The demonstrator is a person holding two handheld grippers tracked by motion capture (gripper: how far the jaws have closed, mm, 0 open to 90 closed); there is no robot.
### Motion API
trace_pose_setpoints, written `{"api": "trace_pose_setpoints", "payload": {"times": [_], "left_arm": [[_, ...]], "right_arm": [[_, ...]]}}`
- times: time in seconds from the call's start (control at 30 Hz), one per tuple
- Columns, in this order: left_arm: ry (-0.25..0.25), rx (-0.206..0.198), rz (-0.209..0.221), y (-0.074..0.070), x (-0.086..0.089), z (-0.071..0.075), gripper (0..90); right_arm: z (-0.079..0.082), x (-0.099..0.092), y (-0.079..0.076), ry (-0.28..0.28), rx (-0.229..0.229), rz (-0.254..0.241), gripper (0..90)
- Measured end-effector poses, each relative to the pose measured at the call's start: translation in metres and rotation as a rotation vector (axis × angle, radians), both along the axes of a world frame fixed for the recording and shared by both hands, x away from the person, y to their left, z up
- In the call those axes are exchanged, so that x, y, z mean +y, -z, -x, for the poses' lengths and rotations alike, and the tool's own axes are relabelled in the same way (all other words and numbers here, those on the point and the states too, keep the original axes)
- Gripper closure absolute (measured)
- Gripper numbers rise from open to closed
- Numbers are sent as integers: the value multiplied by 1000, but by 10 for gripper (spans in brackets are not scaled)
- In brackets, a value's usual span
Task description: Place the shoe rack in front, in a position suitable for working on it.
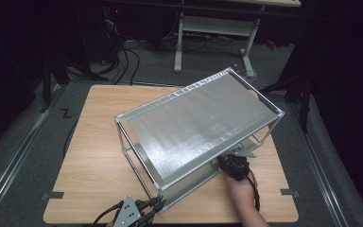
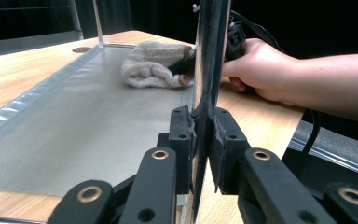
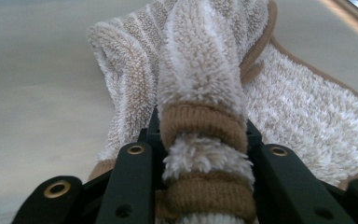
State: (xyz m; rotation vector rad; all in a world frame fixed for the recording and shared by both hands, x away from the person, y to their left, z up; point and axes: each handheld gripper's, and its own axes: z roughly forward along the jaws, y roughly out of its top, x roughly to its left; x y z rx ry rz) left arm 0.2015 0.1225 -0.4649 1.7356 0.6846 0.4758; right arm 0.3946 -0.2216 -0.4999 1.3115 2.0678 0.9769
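A two-tier metal rack (image 1: 203,124) stands at an angle on the wooden surface (image 1: 94,161). Its top shelf is a grey sheet inside a bright tube frame.

Left tongs (image 2: 204,149): closed on the rack's near corner post (image 2: 208,60). Both pads press against the tube. In the high view these tongs (image 1: 157,205) sit at the front edge of the surface, at the rack's lowest corner.

Right tongs (image 3: 204,158): gripping a bunched fold of a cream and tan towel (image 3: 205,79). The rest of the towel spreads on the grey lower shelf (image 2: 88,112). In the high view the right tongs (image 1: 223,163) reach under the top shelf from the rack's right side; the tips are hidden there, so their exact place is probably just inside the frame.

In the left gripper view the towel (image 2: 151,65) lies on the lower shelf, just beside the person's right hand (image 2: 256,70), near the far end.
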Motion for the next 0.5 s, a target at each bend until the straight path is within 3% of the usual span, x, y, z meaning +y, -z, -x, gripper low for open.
{"api": "trace_pose_setpoints", "payload": {"times": [0.2, 0.23, 0.3, 0.5], "left_arm": [[1, 1, 0, 0, 0, 0, 798], [1, 1, 0, 0, 0, 0, 798], [2, 1, 0, 0, 0, 0, 798], [4, 0, -1, 0, 0, 1, 798]], "right_arm": [[-18, -25, -1, 84, -11, 17, 684], [-20, -29, -1, 109, 2, -14, 684], [-26, -38, -2, 114, -12, 12, 684], [-39, -53, -4, 157, 0, 21, 683]]}}
